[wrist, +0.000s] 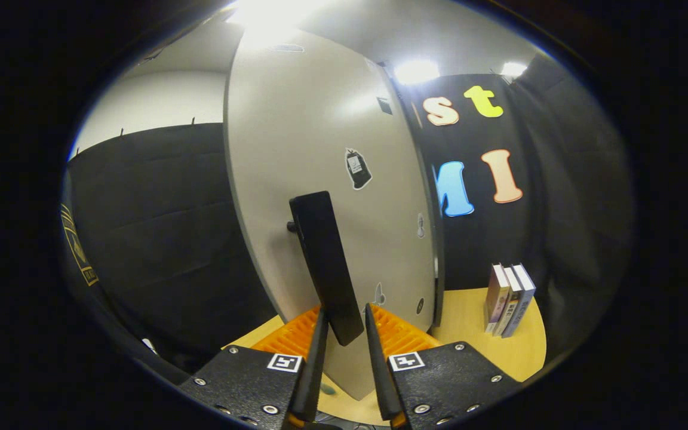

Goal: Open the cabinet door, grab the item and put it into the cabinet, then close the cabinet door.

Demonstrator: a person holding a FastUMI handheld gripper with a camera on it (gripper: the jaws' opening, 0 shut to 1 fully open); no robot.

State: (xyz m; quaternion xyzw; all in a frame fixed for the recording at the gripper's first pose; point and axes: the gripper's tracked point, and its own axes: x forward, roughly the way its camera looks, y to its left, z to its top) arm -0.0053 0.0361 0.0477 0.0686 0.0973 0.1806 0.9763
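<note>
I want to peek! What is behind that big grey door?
The cabinet door covers whatever is behind it. Beside it, three books stand on the table. The hand-held gripper has the black handle between its fingers.

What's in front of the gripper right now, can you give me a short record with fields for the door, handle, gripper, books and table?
door: grey cabinet door, swung open, a few stickers on its face
handle: black bar handle standing off the door, lower end between the fingers
gripper: gripper fingers flank the handle; whether they press on it is unclear
books: three books upright, side by side, beyond the door against the wall
table: wooden table under the books
</note>
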